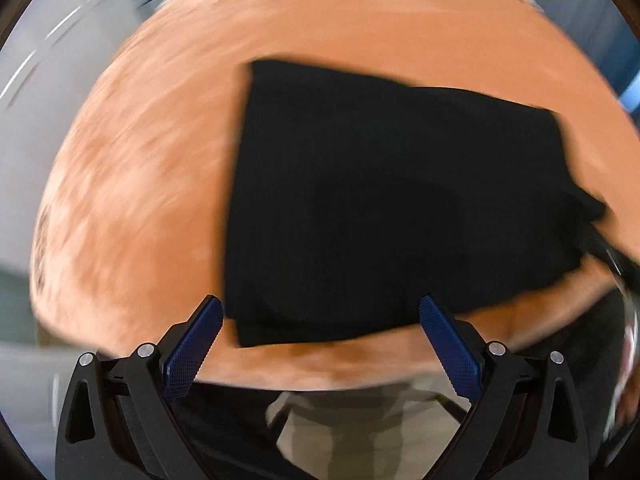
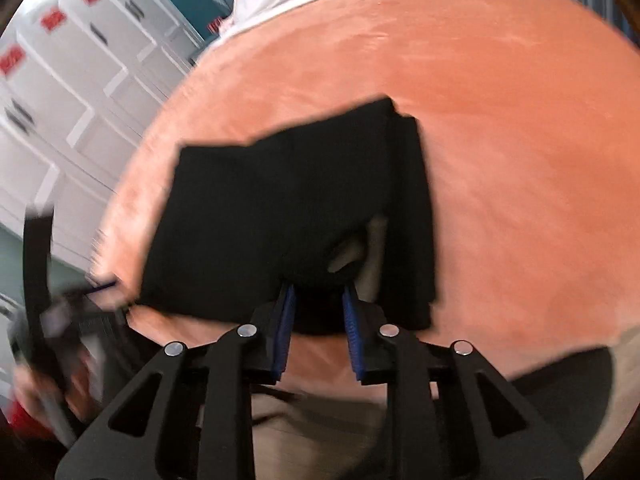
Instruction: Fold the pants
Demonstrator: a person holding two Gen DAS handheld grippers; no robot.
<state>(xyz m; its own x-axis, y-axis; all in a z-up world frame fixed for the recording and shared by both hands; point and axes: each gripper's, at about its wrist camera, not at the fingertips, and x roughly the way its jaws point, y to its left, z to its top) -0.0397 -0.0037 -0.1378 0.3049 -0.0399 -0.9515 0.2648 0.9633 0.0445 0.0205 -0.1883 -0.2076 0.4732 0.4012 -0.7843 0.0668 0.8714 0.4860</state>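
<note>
Folding pants (image 2: 288,216) | right gripper (image 2: 318,300) pinches their 6 o'clock hem | left gripper (image 1: 320,316) gapes, holding nothing | lay hem flat on the orange table (image 2: 500,140), edges aligned

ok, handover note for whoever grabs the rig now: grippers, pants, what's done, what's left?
Left gripper: open, empty, at the near edge of the pants.
Right gripper: closed down on the near edge of the pants, a bunch of cloth between its fingers.
Pants: black, folded into a compact block on the orange cover.
Done: main folds.
Left: probably finish or tidy the right-hand layer, then release.
</note>
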